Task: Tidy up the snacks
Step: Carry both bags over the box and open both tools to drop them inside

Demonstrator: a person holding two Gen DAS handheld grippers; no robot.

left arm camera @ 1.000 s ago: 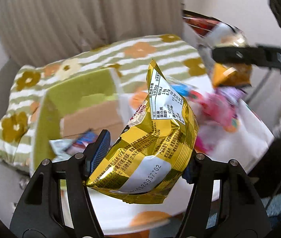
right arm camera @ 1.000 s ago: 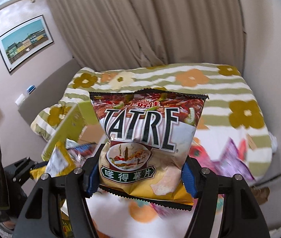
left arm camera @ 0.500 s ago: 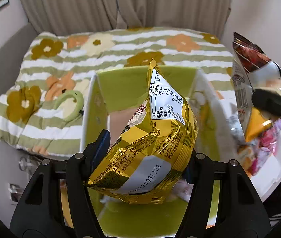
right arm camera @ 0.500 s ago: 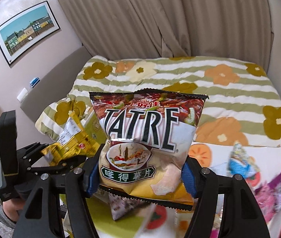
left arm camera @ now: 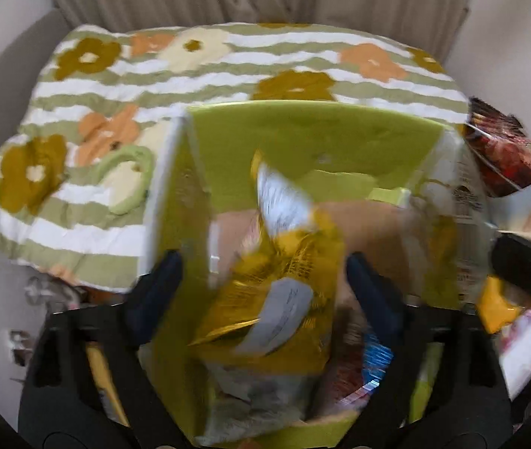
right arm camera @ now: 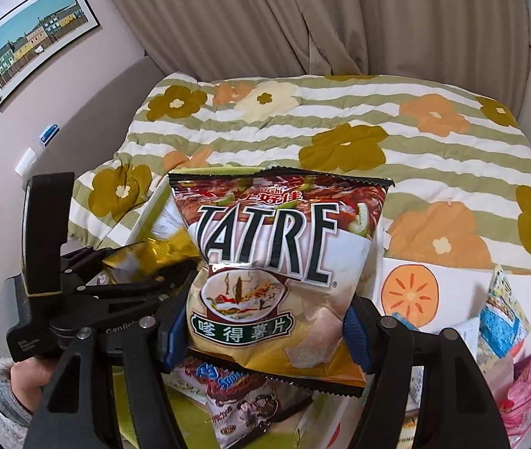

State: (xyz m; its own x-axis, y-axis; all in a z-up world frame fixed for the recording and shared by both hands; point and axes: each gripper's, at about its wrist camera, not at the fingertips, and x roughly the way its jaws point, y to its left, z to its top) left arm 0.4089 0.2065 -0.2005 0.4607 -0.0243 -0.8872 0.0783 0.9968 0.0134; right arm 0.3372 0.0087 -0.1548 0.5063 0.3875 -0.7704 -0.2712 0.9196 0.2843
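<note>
A gold snack bag (left arm camera: pixel 276 292), motion-blurred, sits between the fingers of my left gripper (left arm camera: pixel 265 284) over the green-lined open box (left arm camera: pixel 302 138). The fingers stand wide apart and the bag touches neither pad. It also shows in the right wrist view (right arm camera: pixel 153 250) beside the left gripper (right arm camera: pixel 89 280). My right gripper (right arm camera: pixel 265 329) is shut on a "TATRE" chip bag (right arm camera: pixel 276 262), held upright above the box's right side. That bag shows at the right edge of the left wrist view (left arm camera: pixel 504 157).
Several snack packets (left arm camera: pixel 359 366) lie inside the box. More packets (right arm camera: pixel 501 321) lie on the white persimmon-print cloth (right arm camera: pixel 448 284) to the right. A flowered striped quilt (right arm camera: pixel 340 119) covers the bed behind, with curtains beyond.
The left gripper has opened and let go of the gold bag, which is dropping toward the box. Both grippers have moved closer over the box; the right still holds the chip bag.
</note>
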